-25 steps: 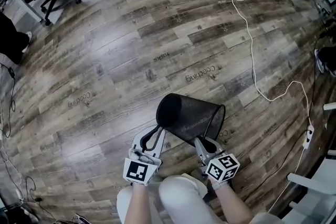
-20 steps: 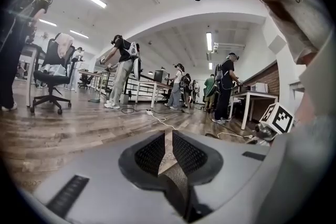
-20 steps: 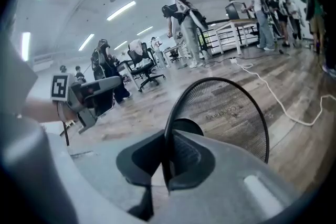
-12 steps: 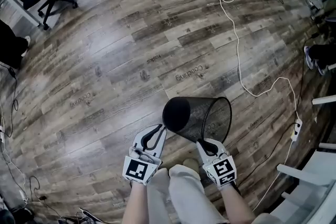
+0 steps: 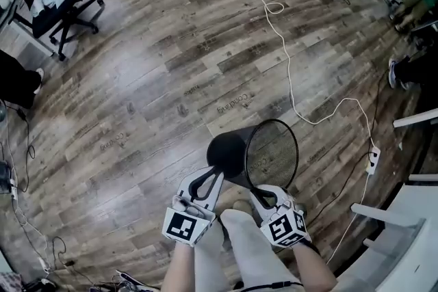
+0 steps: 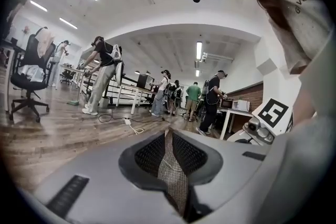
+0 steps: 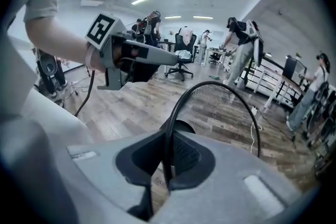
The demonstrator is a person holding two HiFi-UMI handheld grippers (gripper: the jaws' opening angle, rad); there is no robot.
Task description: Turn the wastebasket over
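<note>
Black mesh wall sits pinched narrow in the left hand-held gripper (image 5: 213, 173). The right hand-held gripper (image 5: 258, 192) clamps the rim wire, jaws just eased a hair. The wastebasket (image 5: 239, 147) hangs sideways just ahead of both, looks clear of the floor (image 5: 137, 78). I'd say half flipped, with rotating and setting down left.

black mesh wastebasket (image 5: 233, 157), brown wood-grain floor (image 5: 137, 78)

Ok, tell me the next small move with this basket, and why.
Probably roll both wrists together to swing the rim end over, without loosening either grip. The basket hangs on its side above the floor, only half turned; the left gripper pinches its mesh wall near the base and the right gripper clamps the rim.
</note>
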